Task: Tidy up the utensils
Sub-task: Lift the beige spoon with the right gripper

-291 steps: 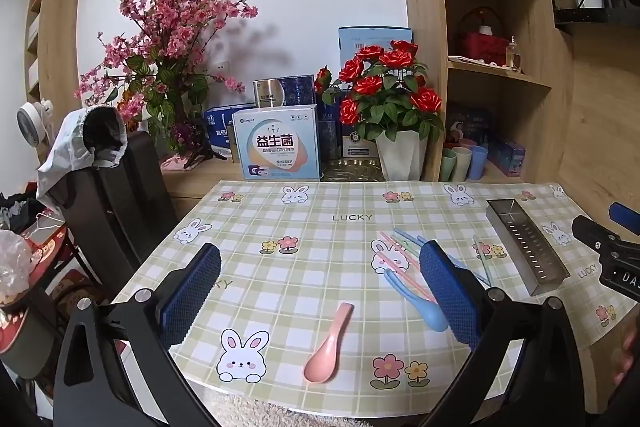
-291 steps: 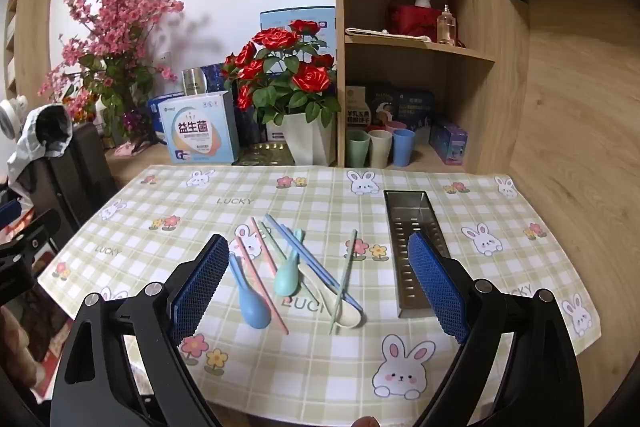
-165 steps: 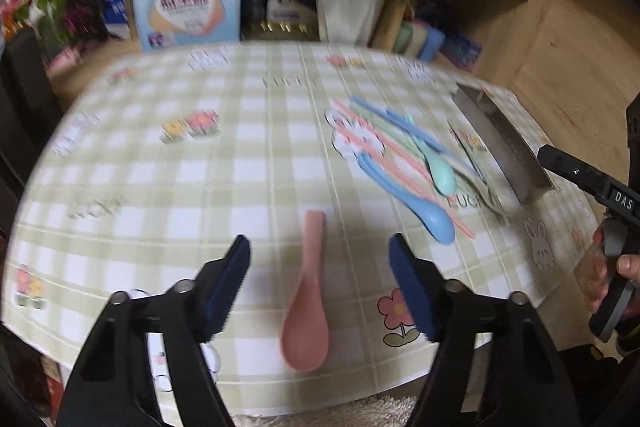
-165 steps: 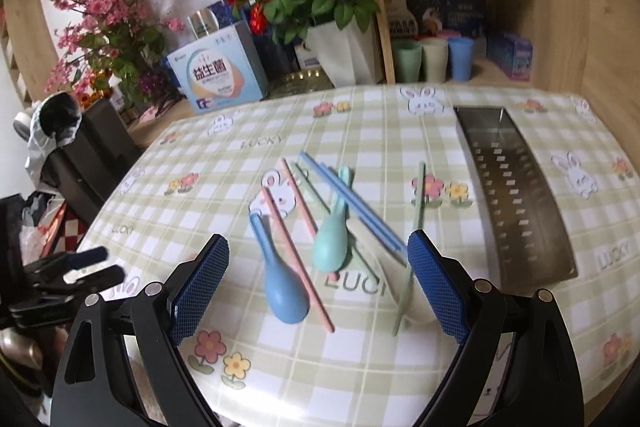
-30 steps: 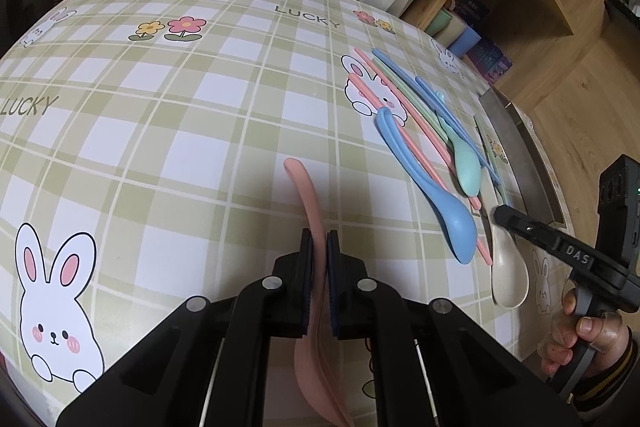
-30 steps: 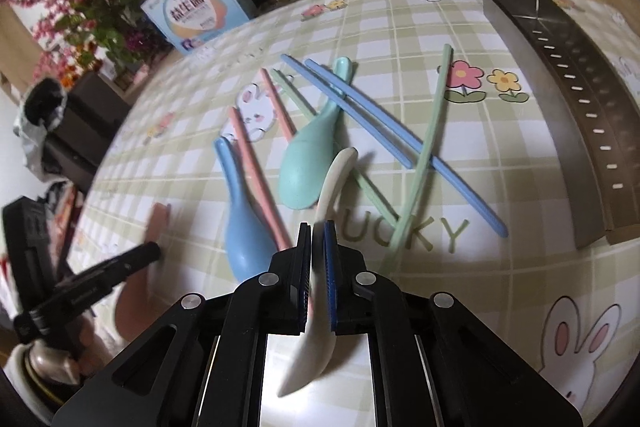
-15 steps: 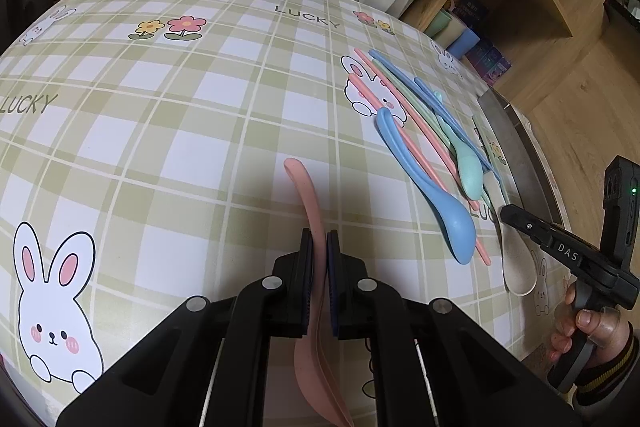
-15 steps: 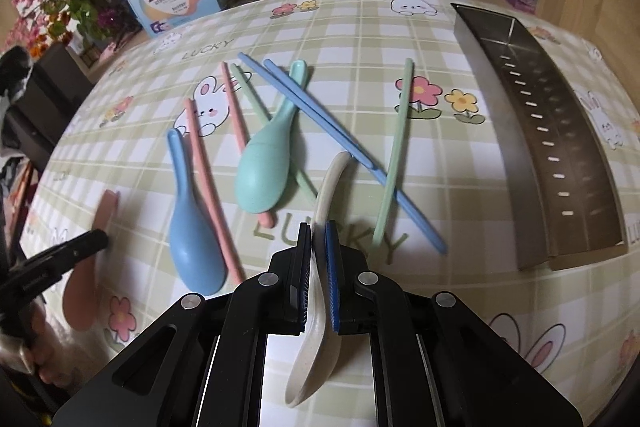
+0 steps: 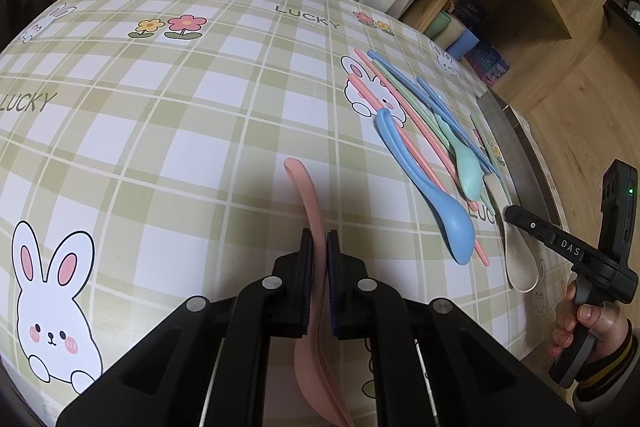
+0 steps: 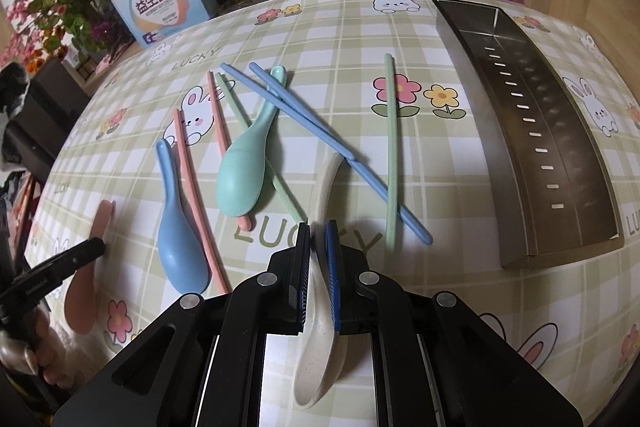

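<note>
Both hands are busy: the left tongs (image 9: pixel 319 247) are clamped on the handle of the pink spoon (image 9: pixel 310 203) near the front edge of the counter (image 9: pixel 160 131), and the right tongs (image 10: pixel 319 239) are pinching the cream spoon (image 10: pixel 320 327). The blue spoon (image 10: pixel 176 227), mint spoon (image 10: pixel 244 167) and loose chopsticks (image 10: pixel 320 131) lie in a jumble between them (some crossing over each other). The steel tray (image 10: pixel 560 163) sits off to the right, nothing visible in it.
</note>
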The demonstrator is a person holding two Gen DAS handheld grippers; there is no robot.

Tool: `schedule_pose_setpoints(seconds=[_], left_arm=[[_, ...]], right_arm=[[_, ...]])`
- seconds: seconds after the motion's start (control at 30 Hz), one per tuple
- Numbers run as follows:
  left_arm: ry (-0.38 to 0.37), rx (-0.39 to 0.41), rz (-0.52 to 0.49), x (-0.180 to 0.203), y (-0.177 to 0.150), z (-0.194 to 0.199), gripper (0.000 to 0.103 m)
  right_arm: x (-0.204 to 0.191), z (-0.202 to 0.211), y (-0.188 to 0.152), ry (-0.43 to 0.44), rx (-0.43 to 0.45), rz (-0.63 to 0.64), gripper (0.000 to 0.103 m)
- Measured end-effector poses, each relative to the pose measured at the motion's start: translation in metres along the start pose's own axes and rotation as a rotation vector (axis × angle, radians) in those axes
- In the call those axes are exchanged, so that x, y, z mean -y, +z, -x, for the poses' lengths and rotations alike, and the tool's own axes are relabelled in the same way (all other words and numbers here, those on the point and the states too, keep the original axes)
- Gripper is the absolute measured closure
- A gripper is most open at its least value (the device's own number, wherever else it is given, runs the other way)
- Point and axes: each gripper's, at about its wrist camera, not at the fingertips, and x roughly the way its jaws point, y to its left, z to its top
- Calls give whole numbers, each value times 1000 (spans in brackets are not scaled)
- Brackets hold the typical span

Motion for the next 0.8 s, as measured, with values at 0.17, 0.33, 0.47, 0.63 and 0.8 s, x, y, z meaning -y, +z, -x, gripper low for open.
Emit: schedule_pose_setpoints(seconds=[0.17,0.33,0.47,0.63,0.8], left_arm=[[1,0,-1,0,0,0,96],[0,0,0,0,0,0,96],[-1,0,1,0,0,0,96],[-1,0,0,0,0,0,96],[-4,1,3,0,0,0,96]], right_arm=[[3,3,2,-15,12,4,94],[4,5,2,-35,15,26,94],[-1,6,1,-59,19,70,93],[-3,7,2,-68,29,92,75],[-4,9,0,-73,54,114,61]])
